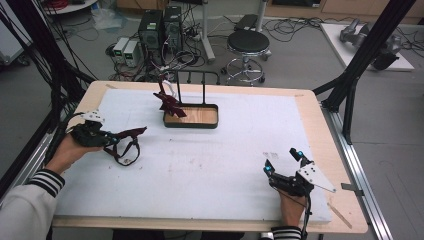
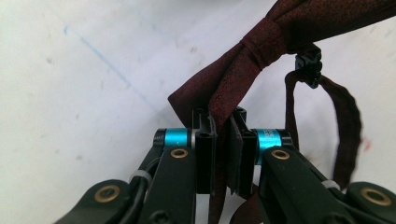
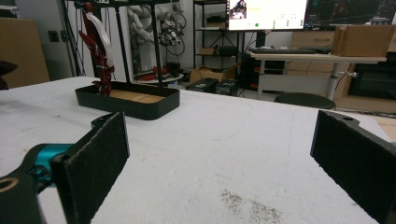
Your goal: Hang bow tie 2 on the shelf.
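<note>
One bow tie (image 2: 261,46) is hanging from the pinching left gripper (image 2: 225,154), probably heading to the stand (image 1: 190,116); the right gripper (image 1: 285,167) is waiting wide apart on the worktop (image 1: 210,165).

This is a robotics or data-recording lab. The bench (image 1: 310,107) is a plywood top under a white foam sheet, framed by black metal struts (image 1: 367,47) on aluminium rails. On the grey floor behind it stand desktop computer towers (image 1: 160,30) amid tangled cables (image 1: 192,55), with a round black stool (image 1: 247,45) close by. The right gripper view looks across to a large monitor (image 3: 266,14) showing software windows, a height-adjustable desk (image 3: 317,60) carrying cardboard boxes (image 3: 359,39), and open shelving (image 3: 210,23) stacked with equipment.
</note>
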Tool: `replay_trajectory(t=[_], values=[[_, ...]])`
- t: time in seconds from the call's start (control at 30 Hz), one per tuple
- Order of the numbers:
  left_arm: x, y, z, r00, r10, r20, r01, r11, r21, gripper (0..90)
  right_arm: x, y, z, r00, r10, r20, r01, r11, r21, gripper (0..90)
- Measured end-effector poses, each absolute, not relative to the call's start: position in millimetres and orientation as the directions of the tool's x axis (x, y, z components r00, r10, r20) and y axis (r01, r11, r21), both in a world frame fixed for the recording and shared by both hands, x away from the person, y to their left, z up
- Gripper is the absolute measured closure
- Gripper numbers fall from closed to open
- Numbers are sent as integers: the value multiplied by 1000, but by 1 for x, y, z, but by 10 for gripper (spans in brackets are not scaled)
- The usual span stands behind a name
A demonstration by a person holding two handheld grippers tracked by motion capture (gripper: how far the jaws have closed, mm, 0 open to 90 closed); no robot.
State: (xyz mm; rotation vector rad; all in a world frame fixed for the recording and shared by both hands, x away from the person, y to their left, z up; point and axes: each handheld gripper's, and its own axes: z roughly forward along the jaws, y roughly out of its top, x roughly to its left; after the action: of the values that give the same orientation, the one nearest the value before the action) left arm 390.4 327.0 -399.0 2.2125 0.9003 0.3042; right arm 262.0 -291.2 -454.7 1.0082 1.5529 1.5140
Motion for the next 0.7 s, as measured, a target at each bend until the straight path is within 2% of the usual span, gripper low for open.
replay_trajectory(t=[0.17, 0.47, 0.7], values=[[387, 314, -387, 716, 691, -100, 516, -428, 742, 828, 262, -291, -455, -426, 905, 19, 41, -2, 999, 36], [384, 281, -375, 745, 659, -102, 487, -432, 759, 832, 262, -291, -455, -427, 904, 12, 36, 3, 999, 36], [383, 253, -368, 753, 647, -124, 467, -392, 792, 833, 262, -291, -455, -426, 904, 16, 37, 0, 999, 36]])
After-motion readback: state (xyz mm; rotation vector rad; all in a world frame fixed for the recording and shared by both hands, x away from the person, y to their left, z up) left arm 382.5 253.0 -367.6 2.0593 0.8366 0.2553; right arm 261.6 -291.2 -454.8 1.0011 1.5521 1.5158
